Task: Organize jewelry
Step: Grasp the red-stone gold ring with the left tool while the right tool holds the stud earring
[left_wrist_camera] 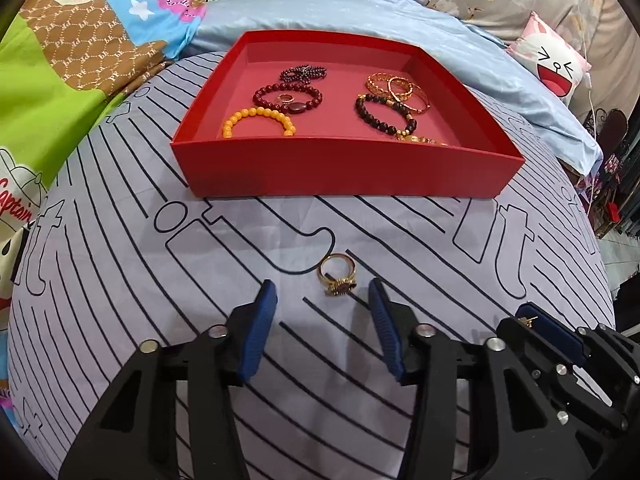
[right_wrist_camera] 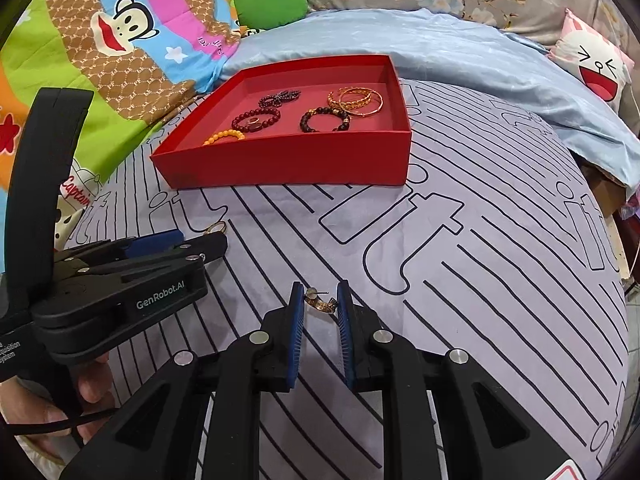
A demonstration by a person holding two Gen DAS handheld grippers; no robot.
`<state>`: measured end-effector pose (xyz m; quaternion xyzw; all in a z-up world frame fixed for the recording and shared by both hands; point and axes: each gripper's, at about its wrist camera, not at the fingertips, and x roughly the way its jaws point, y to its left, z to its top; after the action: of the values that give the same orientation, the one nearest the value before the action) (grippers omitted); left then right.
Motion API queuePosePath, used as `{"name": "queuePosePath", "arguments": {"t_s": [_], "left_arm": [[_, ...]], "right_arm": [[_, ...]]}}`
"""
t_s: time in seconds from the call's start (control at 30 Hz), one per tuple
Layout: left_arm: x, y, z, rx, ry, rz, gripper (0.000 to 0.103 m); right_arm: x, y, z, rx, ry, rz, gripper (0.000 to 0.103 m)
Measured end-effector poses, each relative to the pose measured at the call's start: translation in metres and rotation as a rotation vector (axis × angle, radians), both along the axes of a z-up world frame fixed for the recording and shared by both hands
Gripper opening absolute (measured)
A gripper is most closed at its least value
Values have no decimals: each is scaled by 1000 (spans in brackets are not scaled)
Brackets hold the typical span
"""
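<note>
A red tray sits on the striped bedsheet and holds several bracelets and bangles, among them a yellow bead bracelet and gold bangles. A gold ring with a dark stone lies on the sheet just ahead of my open left gripper, between its blue fingertips. My right gripper is shut on a small gold earring with a post, at sheet level. The right gripper also shows at the right edge of the left wrist view. The tray shows in the right wrist view.
A light blue pillow lies behind the tray. A cartoon monkey blanket is at the left, a smiling-face cushion at the right. The bed's edge drops off at the far right.
</note>
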<state>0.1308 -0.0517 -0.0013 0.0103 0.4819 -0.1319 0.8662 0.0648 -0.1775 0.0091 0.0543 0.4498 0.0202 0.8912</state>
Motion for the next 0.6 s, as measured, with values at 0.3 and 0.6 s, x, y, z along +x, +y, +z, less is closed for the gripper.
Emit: {"name": "queuePosePath", "arguments": {"t_s": [0.3, 0.6], "left_arm": [[3, -4, -1, 8, -9, -13, 21], [-4, -4, 6, 0, -10, -28, 14]], "right_arm": [[6, -1, -2, 8, 2, -1, 16], [3, -1, 9, 12, -21, 0, 16]]}}
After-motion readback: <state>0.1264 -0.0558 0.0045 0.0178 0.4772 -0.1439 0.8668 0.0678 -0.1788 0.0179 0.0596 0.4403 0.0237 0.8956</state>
